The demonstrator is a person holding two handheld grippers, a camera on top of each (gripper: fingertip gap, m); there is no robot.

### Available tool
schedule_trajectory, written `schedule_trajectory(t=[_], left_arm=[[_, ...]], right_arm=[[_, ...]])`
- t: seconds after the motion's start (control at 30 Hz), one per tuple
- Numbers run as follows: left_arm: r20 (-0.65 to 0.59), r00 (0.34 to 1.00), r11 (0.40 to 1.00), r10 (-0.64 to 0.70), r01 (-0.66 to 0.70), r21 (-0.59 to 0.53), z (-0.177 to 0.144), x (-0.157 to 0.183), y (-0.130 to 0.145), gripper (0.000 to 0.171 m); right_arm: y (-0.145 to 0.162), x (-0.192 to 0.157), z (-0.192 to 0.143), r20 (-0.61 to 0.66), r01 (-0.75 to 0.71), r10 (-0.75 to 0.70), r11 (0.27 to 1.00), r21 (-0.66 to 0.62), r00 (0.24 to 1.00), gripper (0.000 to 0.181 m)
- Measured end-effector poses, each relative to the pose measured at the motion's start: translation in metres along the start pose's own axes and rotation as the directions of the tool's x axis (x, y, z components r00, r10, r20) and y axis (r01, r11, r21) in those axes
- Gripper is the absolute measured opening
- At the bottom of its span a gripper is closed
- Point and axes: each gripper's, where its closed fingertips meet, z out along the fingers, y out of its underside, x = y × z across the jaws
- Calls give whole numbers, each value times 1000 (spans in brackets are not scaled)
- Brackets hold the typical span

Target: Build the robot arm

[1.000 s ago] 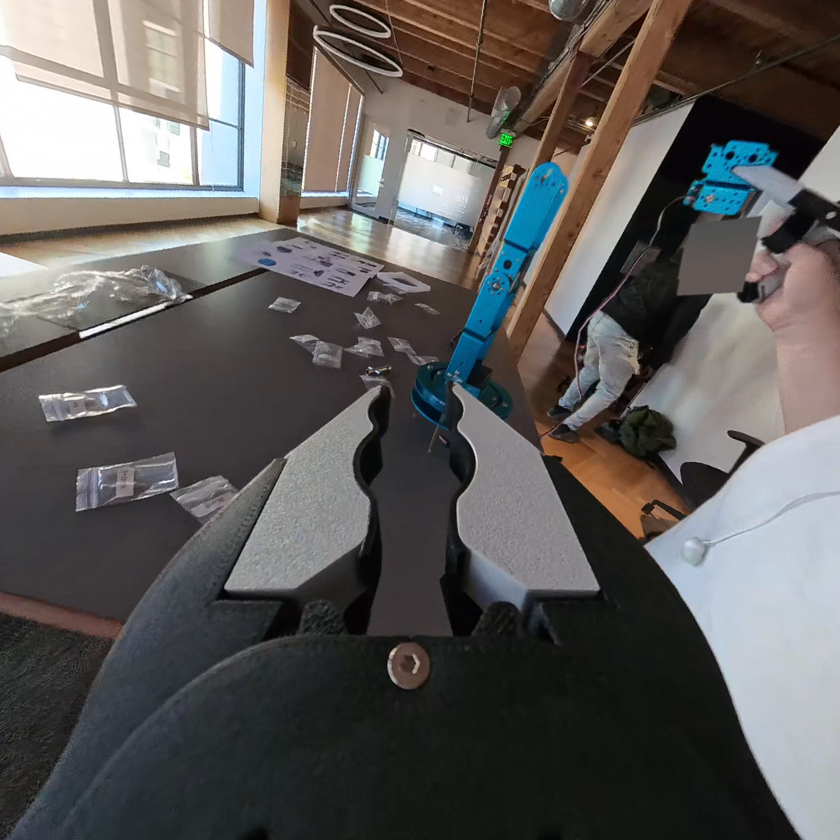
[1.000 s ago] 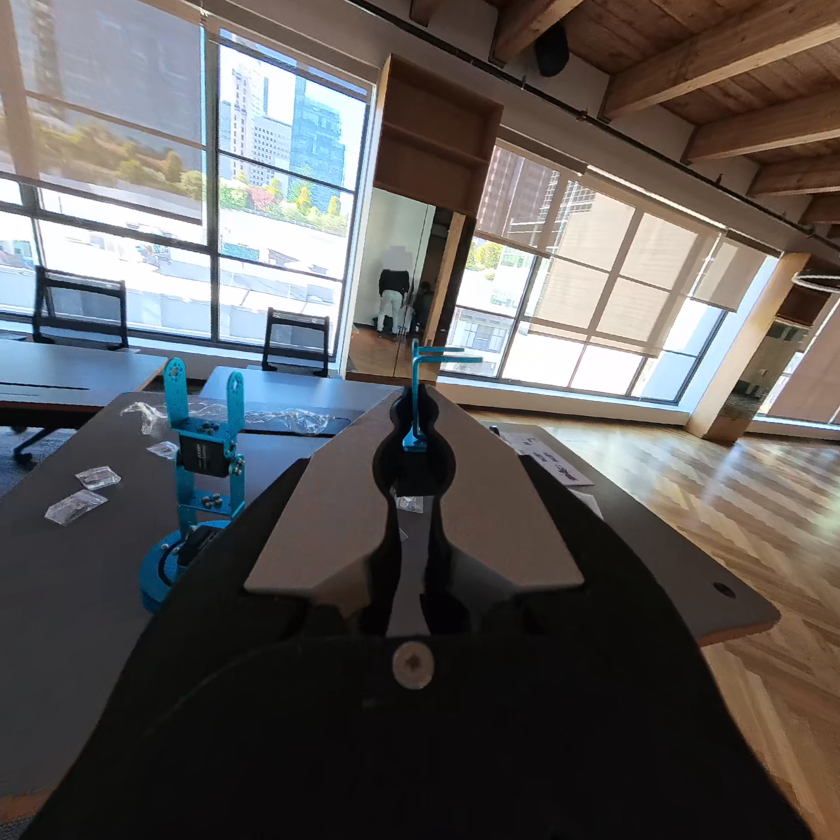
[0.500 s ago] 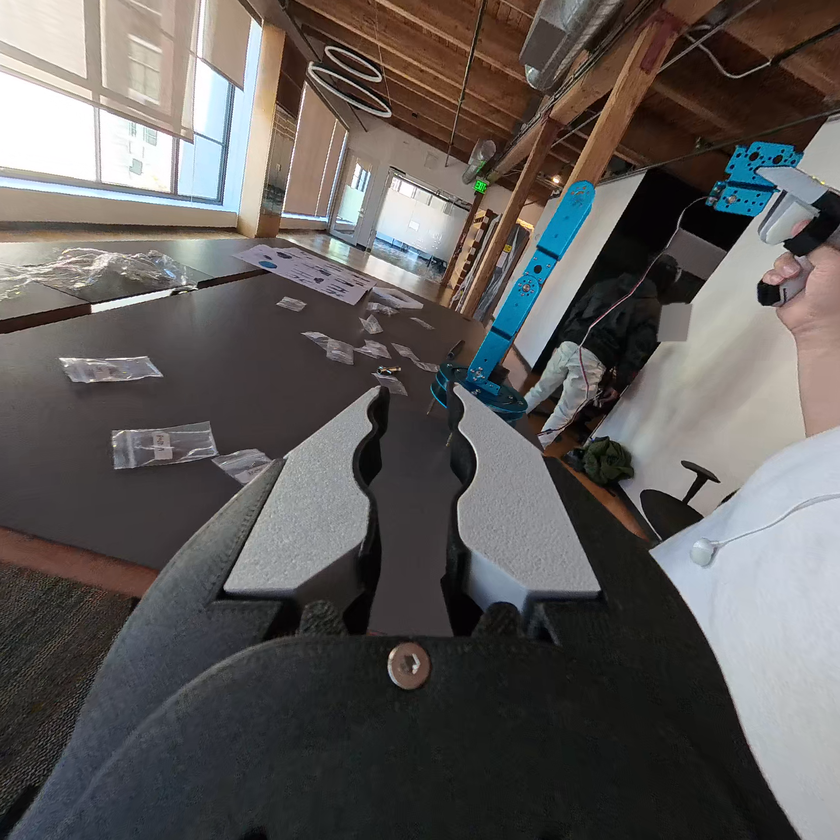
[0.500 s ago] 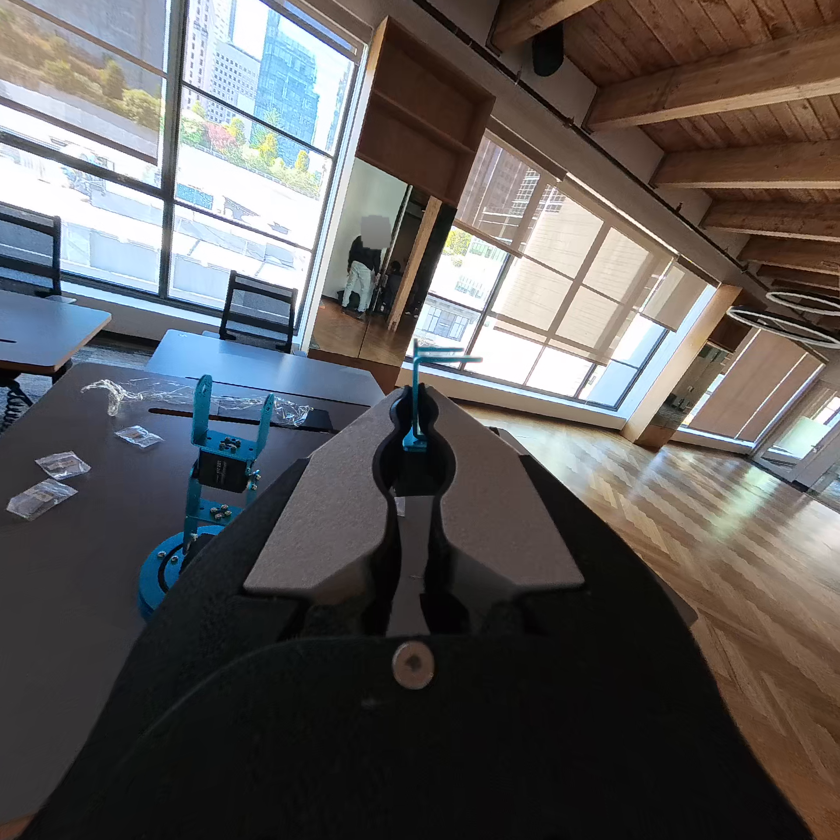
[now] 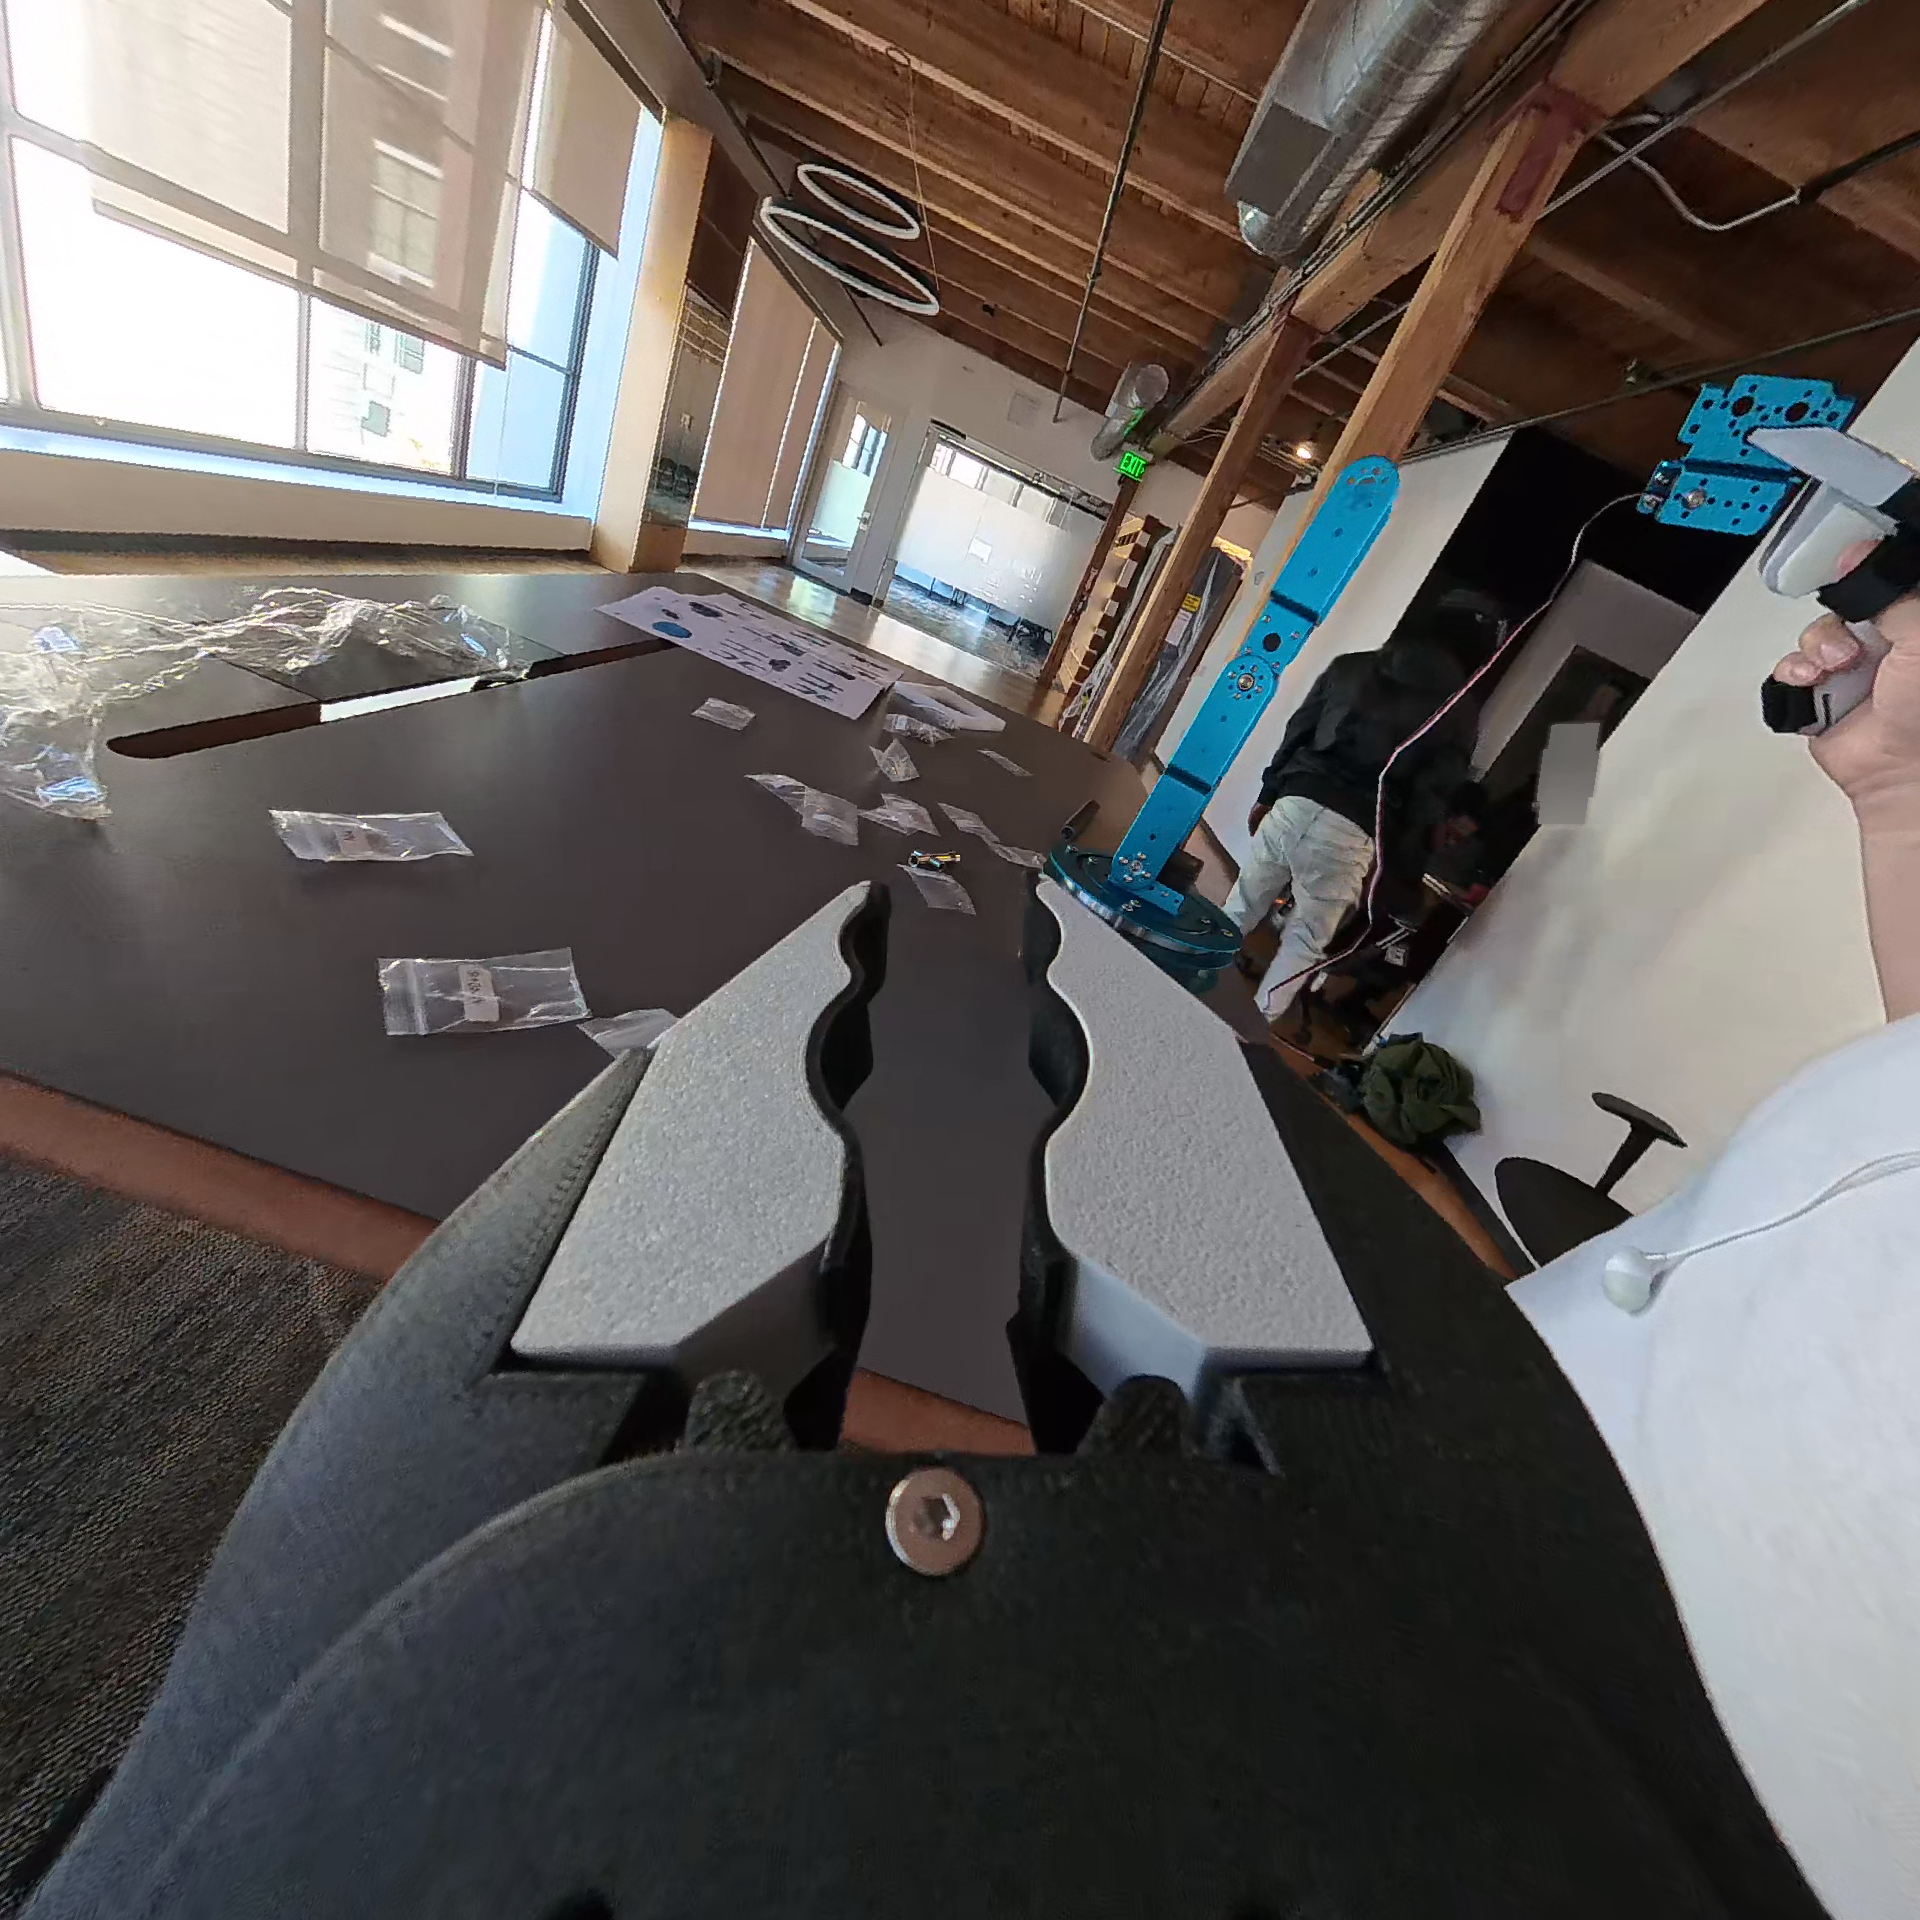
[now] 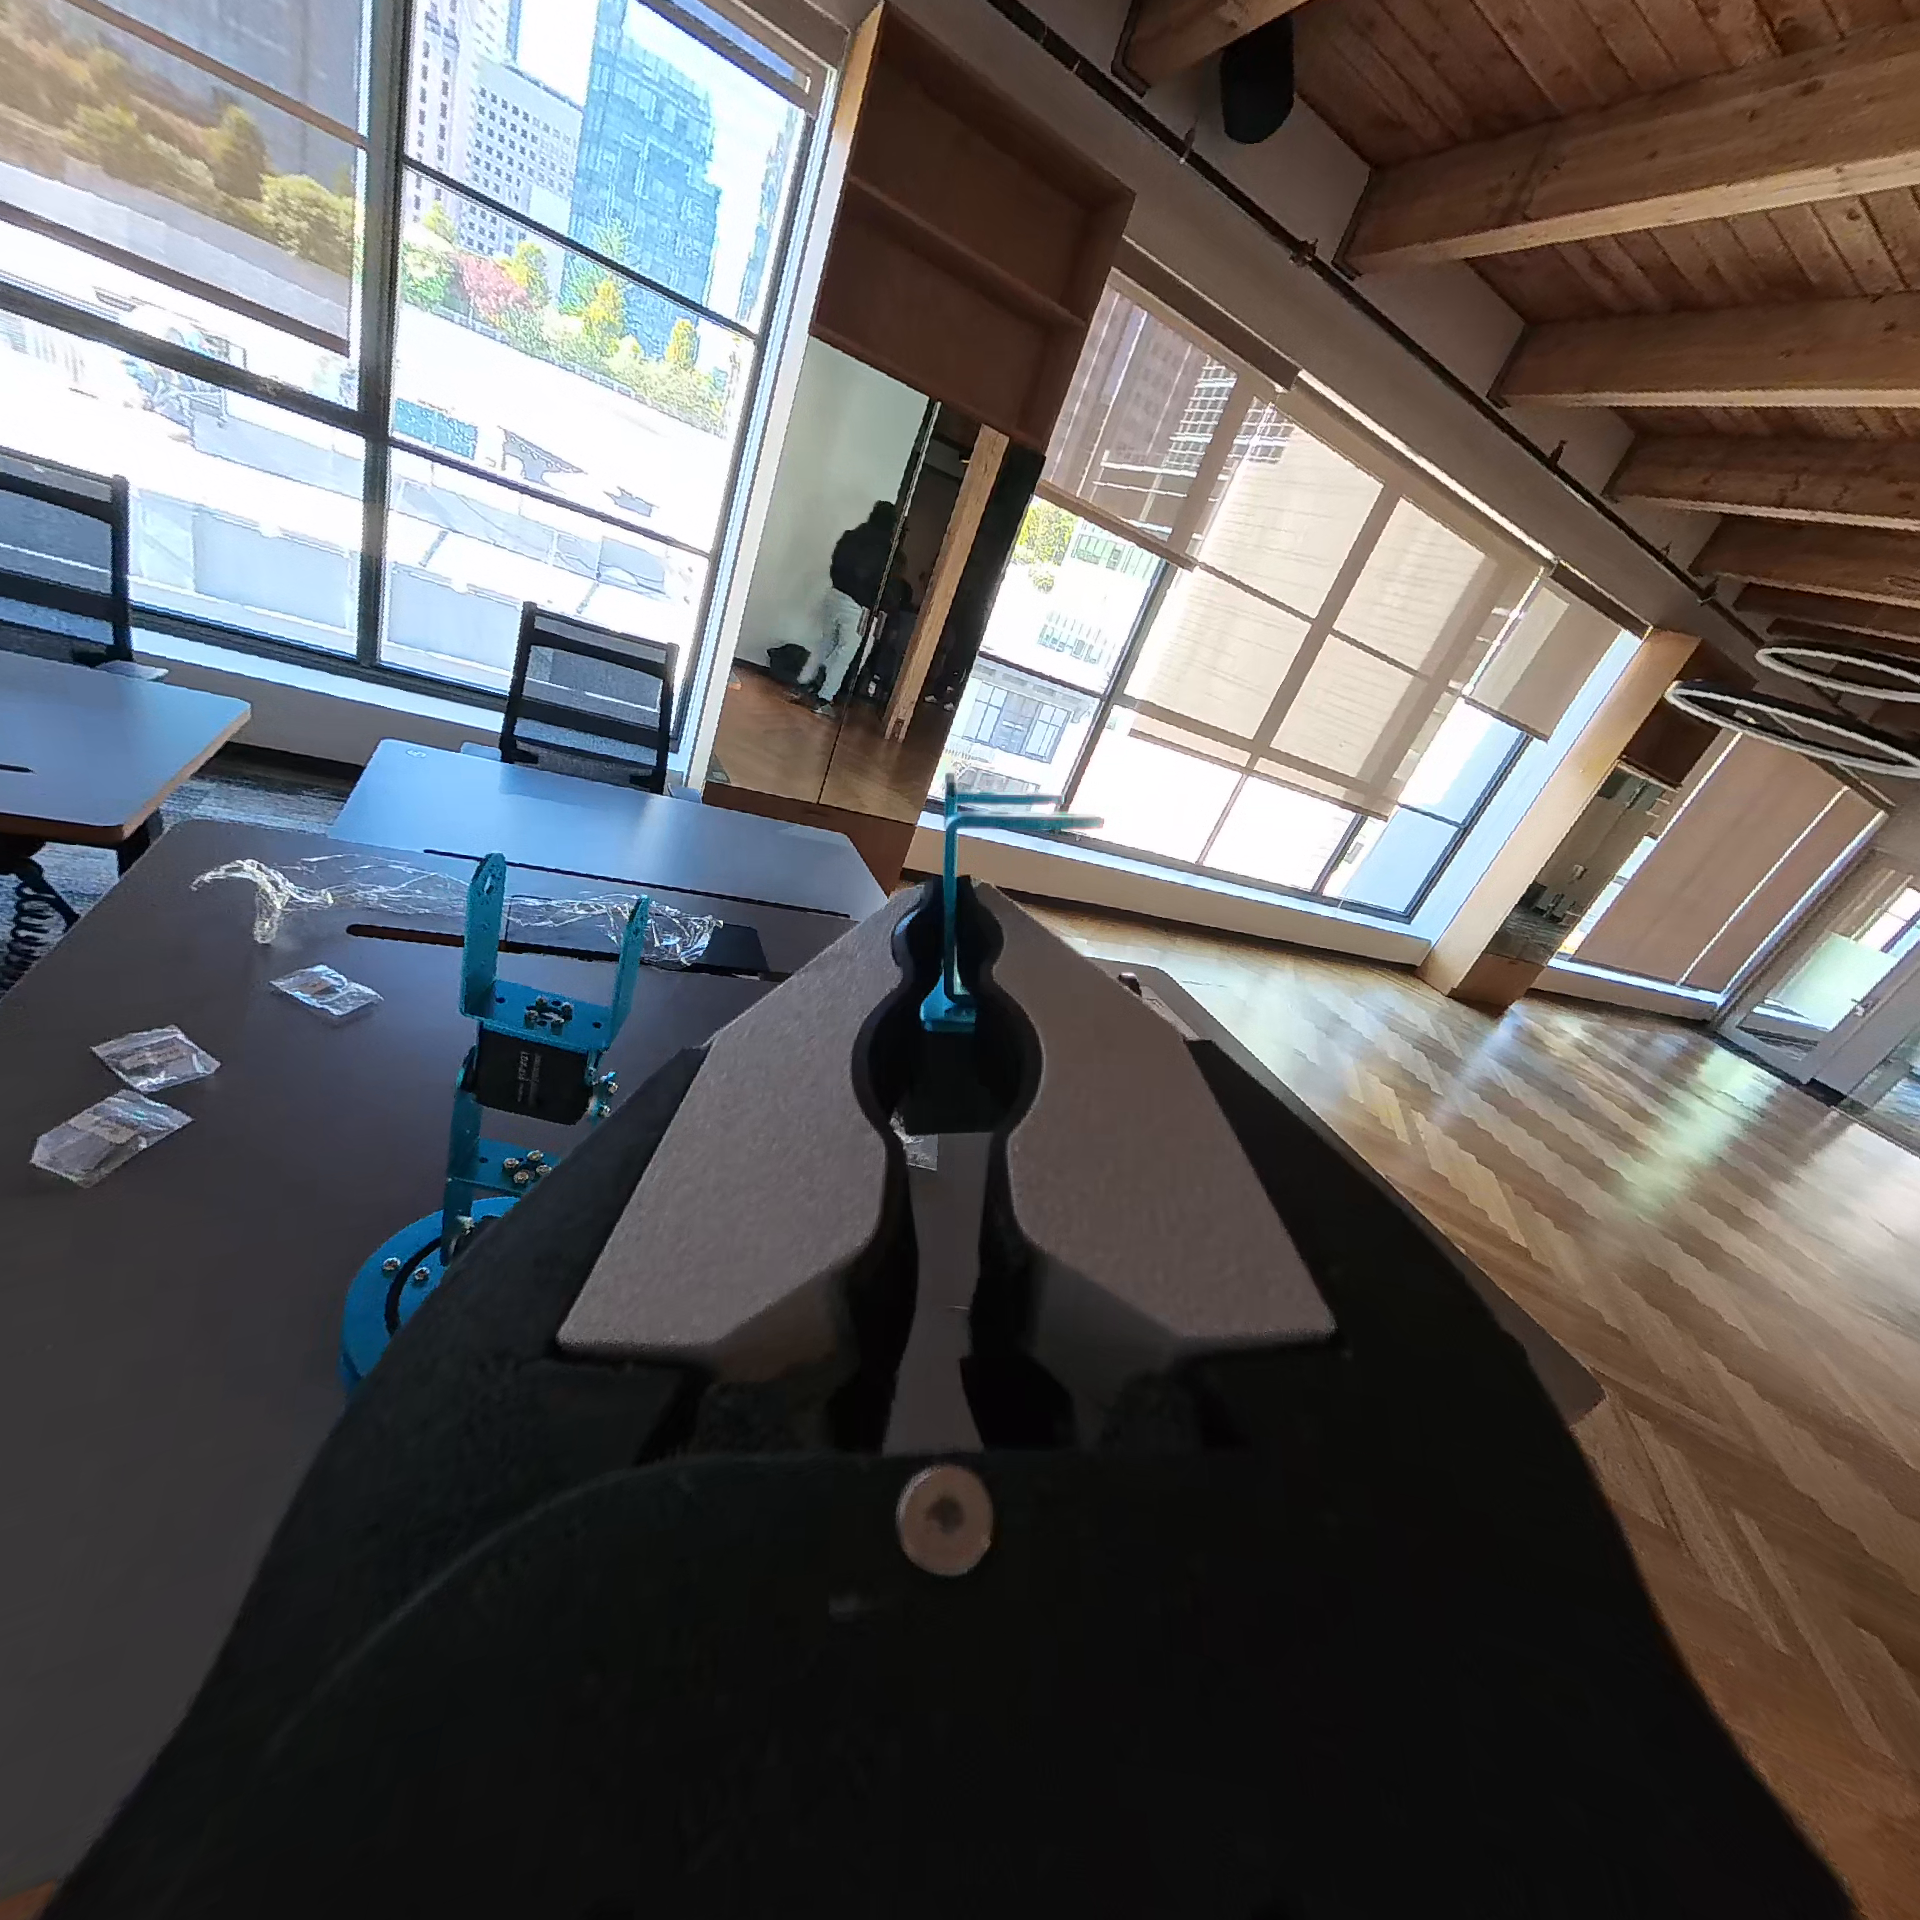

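Right gripper (image 6: 951, 904) clamps a blue bracket (image 6: 961, 914) aloft; left gripper (image 5: 956, 904) gapes empty over the table (image 5: 260, 935).

Bright daylight is let in through the big windows (image 6: 416, 364), which are washed out with glare. Straight lines are bent near the edges. Everything is seen sharply.

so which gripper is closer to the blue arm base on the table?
Left. The left gripper is low over the table, open, its tips just short of the blue arm base. The right gripper is raised high above it, clamping a blue bracket.
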Motion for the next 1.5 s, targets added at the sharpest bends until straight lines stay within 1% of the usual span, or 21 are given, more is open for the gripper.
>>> schedule_trajectory(t=[0.27, 0.4, 0.5, 0.63, 0.7, 0.77, 0.83, 0.97, 1.03, 1.1, 1.13, 1.17, 1.23, 1.33, 1.4, 1.47, 1.5], left_arm=[[32, 999, 1000, 1, -1, 12, -1, 2, 0, 24], [54, 999, 1000, 4, -5, 20, 1, 11, -2, 24], [53, 999, 1000, 3, -4, 14, 11, 20, -1, 24], [31, 999, 1000, 23, -23, -7, 41, 47, 2, 24], [38, 999, 999, 34, -33, -11, 60, 62, 3, 22], [61, 998, 1000, 28, -28, 8, 80, 77, 4, 21], [66, 997, 1000, 27, -28, 12, 100, 95, 10, 21], [155, 986, 998, 61, -64, 17, 147, 129, 25, 23], [219, 973, 994, 66, -84, 75, 172, 149, 27, 27], [292, 955, 984, 59, -105, 143, 195, 165, 29, 30], [330, 942, 980, 63, -121, 159, 206, 170, 31, 31], [373, 925, 976, 70, -141, 167, 215, 173, 33, 32], [456, 886, 971, 84, -176, 162, 232, 176, 37, 38], [560, 822, 958, 106, -235, 164, 251, 182, 38, 54], [618, 775, 953, 131, -271, 138, 262, 182, 40, 61], [690, 704, 950, 169, -302, 76, 269, 173, 43, 66], [724, 665, 949, 185, -312, 44, 271, 168, 44, 66]], right_arm=[[1, 2, 9, 30, 11, -11, 1000, 12, 999, 2], [11, 12, 12, 52, -19, 18, 1000, 17, 999, 1], [22, 22, 10, 65, -36, 36, 999, 9, 997, 1], [40, 46, 4, 76, -66, 65, 998, 18, 995, 2], [52, 64, 3, 89, -94, 91, 995, 26, 992, 1], [66, 85, 2, 107, -121, 116, 992, 39, 987, 1], [81, 106, 1, 132, -135, 127, 989, 52, 983, 1], [116, 156, -2, 203, -140, 125, 988, 62, 971, 1], [133, 181, -1, 268, -153, 129, 986, 71, 955, 1], [149, 207, 4, 326, -175, 145, 982, 66, 934, 1], [157, 220, 7, 352, -181, 149, 982, 58, 924, 1], [165, 232, 11, 375, -178, 147, 983, 49, 915, 1], [179, 255, 21, 418, -158, 135, 987, 21, 898, 1], [192, 283, 38, 481, -146, 120, 989, 16, 869, 1], [198, 297, 52, 509, -156, 114, 987, 40, 853, 1], [204, 308, 71, 531, -188, 124, 980, 68, 838, 1], [206, 311, 81, 546, -209, 133, 975, 78, 827, 2]])
